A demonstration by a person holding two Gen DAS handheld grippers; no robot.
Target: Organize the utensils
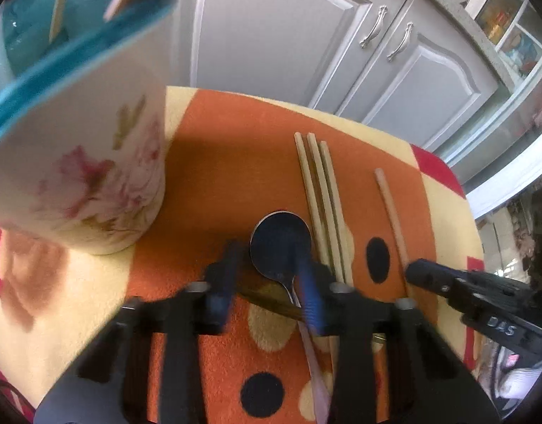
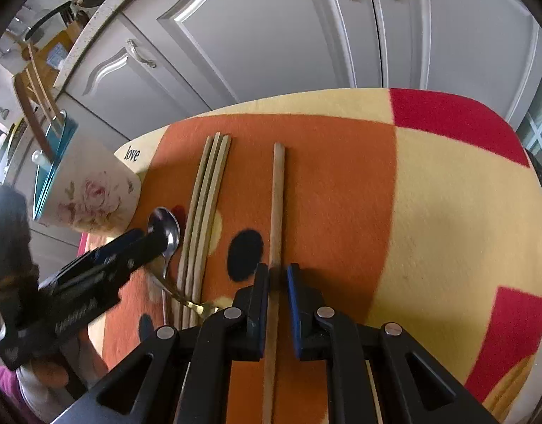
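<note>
Wooden and light, the single chopstick nearest the right gripper looks stiff but thin enough to roll; it runs lengthwise between the jaws, which stand nearly closed at its near part, though whether they pinch it I cannot tell. Left of it, the left gripper straddles the steel spoon, slippery, at its neck, jaws partly open. Farther left stands the floral cup.
</note>
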